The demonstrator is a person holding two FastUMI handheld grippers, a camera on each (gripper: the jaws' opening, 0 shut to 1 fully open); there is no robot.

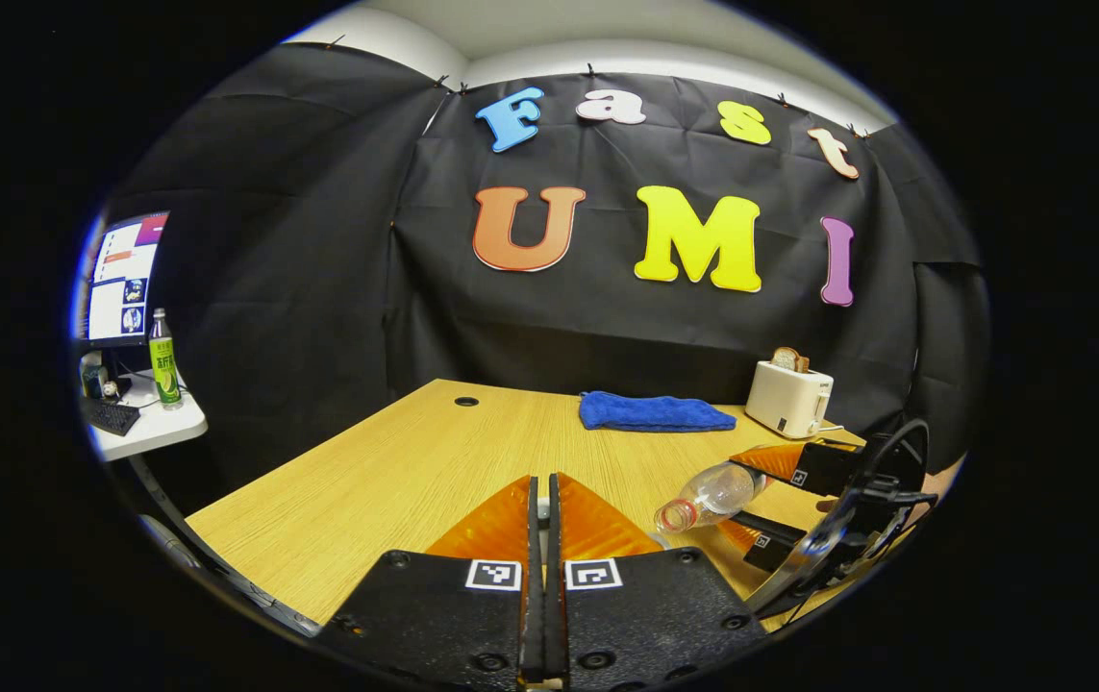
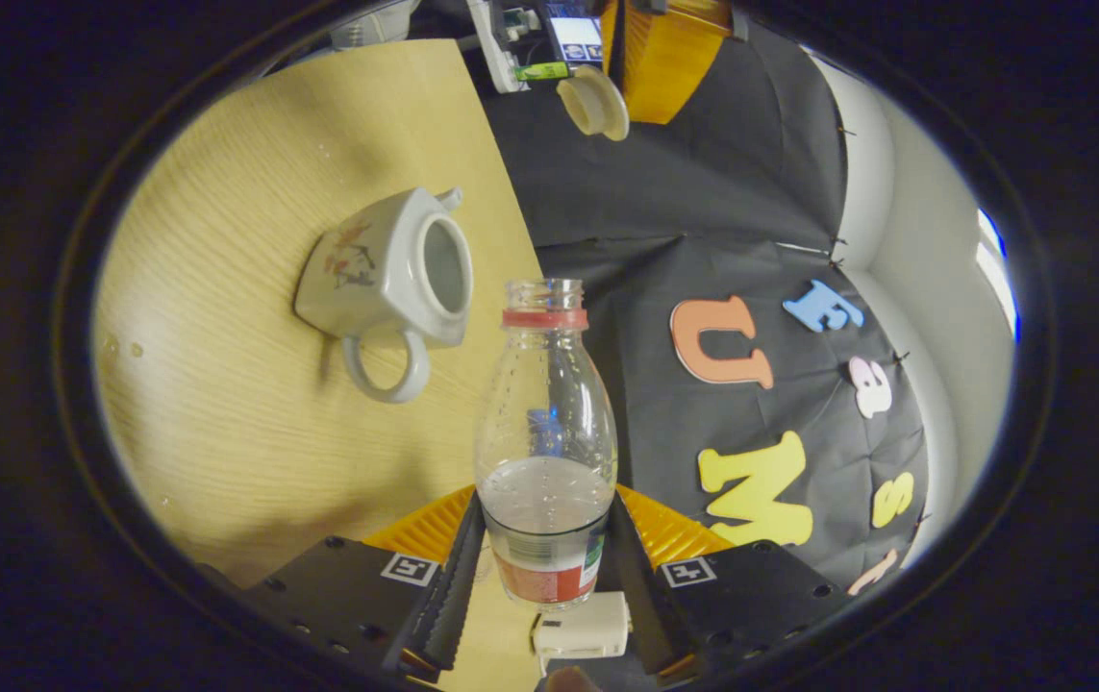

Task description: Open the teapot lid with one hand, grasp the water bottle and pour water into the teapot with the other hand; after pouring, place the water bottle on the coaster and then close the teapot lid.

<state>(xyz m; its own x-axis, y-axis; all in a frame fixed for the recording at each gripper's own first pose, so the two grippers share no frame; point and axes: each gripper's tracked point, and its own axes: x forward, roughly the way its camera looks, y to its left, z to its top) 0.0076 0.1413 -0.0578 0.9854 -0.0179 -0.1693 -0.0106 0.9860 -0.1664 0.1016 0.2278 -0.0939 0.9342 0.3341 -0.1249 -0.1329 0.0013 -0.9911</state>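
Observation:
My right gripper (image 2: 544, 567) is shut on a clear water bottle (image 2: 546, 432), uncapped, with a red ring at its neck and some water inside. The bottle is tipped over, and its mouth points toward a white teapot (image 2: 386, 279) that stands open on the wooden table (image 2: 222, 413), a short way off. In the left gripper view the same bottle (image 1: 708, 495) lies tilted in the right gripper (image 1: 780, 500), mouth down and to the left. My left gripper (image 1: 541, 481) has its fingers pressed together. The right gripper view shows the left gripper (image 2: 645, 58) holding the pale teapot lid (image 2: 592, 104) up and away from the teapot.
A blue towel (image 1: 655, 411) lies at the back of the table and a white toaster (image 1: 787, 396) with bread in it stands at the back right. A side table at the left carries a monitor (image 1: 121, 279) and a green bottle (image 1: 162, 358). A few water drops (image 2: 121, 346) dot the wood.

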